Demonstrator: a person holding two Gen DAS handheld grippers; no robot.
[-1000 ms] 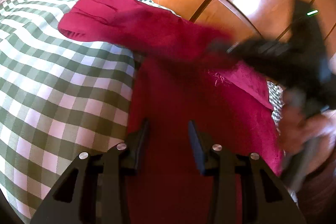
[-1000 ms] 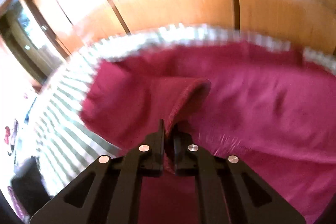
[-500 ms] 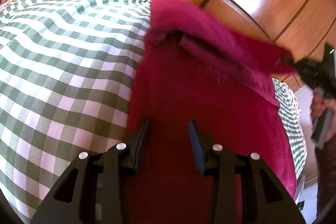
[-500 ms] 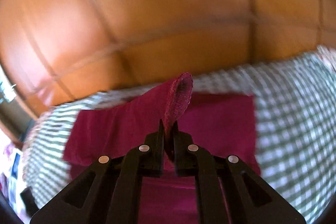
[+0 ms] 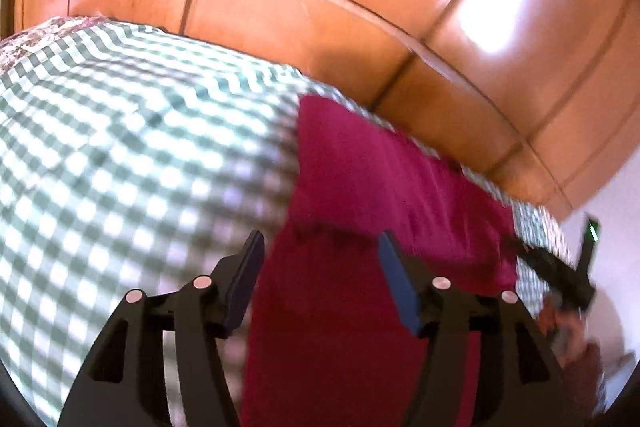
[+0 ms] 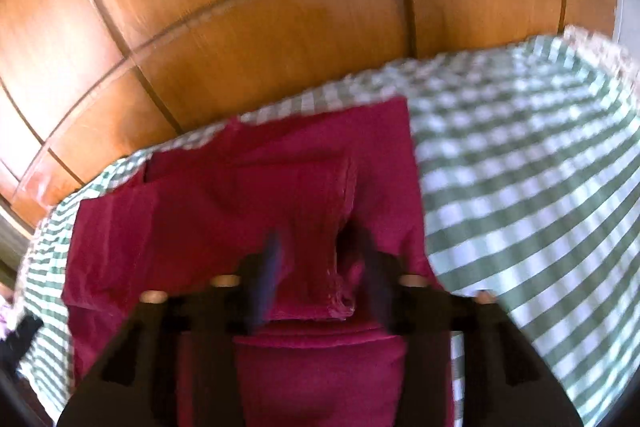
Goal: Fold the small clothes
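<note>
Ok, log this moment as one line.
step: sleeve folded in | left claw: open, above red garment | right claw: open, sleeve between fingers | surface: green checked cloth

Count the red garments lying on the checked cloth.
1. A single red garment lies on the green checked cloth, its sleeve folded across its middle, in front of both hand-held grippers. Anything beneath it is hidden.

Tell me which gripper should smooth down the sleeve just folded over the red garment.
Right. The right gripper hangs open directly over the folded sleeve; the left gripper, also open, sits at the red garment's edge by the checked cloth.
</note>
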